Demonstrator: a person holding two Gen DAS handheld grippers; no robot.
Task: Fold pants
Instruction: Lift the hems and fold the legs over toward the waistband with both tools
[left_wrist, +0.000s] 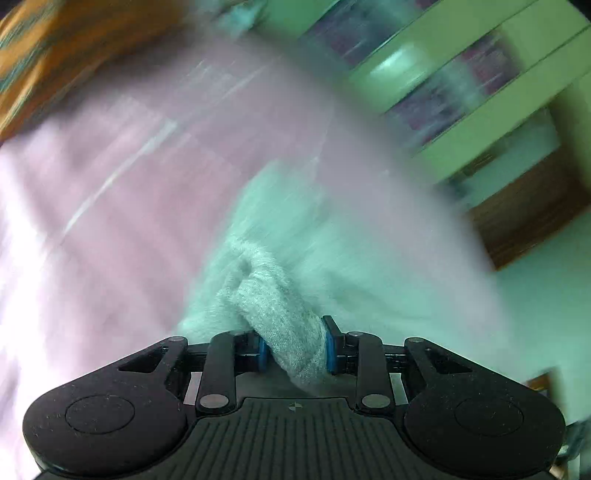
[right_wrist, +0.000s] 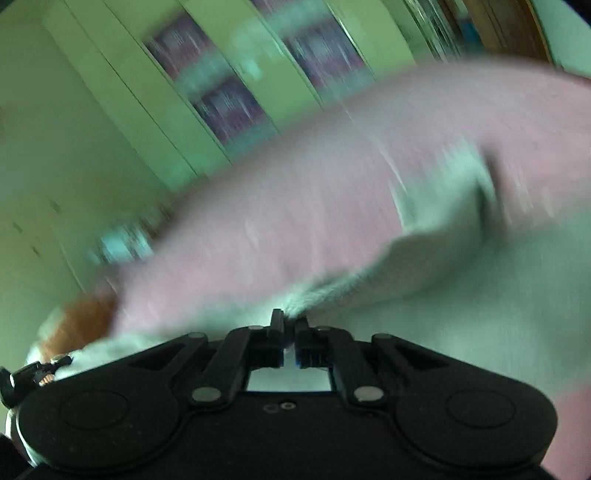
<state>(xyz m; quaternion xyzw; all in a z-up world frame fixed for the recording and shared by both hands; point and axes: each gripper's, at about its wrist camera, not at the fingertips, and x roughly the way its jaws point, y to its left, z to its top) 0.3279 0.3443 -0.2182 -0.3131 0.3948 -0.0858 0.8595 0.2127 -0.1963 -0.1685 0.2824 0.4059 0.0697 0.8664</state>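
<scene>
The pants (left_wrist: 295, 236) are pale mint fleece, blurred by motion, lying on a pink bed sheet (left_wrist: 129, 166). My left gripper (left_wrist: 295, 349) is shut on a thick bunched roll of the pants (left_wrist: 284, 317) between its blue pads. In the right wrist view the pants (right_wrist: 461, 288) spread to the right over the pink sheet (right_wrist: 295, 206). My right gripper (right_wrist: 290, 325) is nearly closed, pinching a thin edge of the pants at its tips.
Green cabinets with glass doors (left_wrist: 461, 74) stand behind the bed and also show in the right wrist view (right_wrist: 221, 92). An orange patterned cloth (left_wrist: 55, 55) lies at the far left. A brown wooden piece (left_wrist: 535, 214) sits at the right.
</scene>
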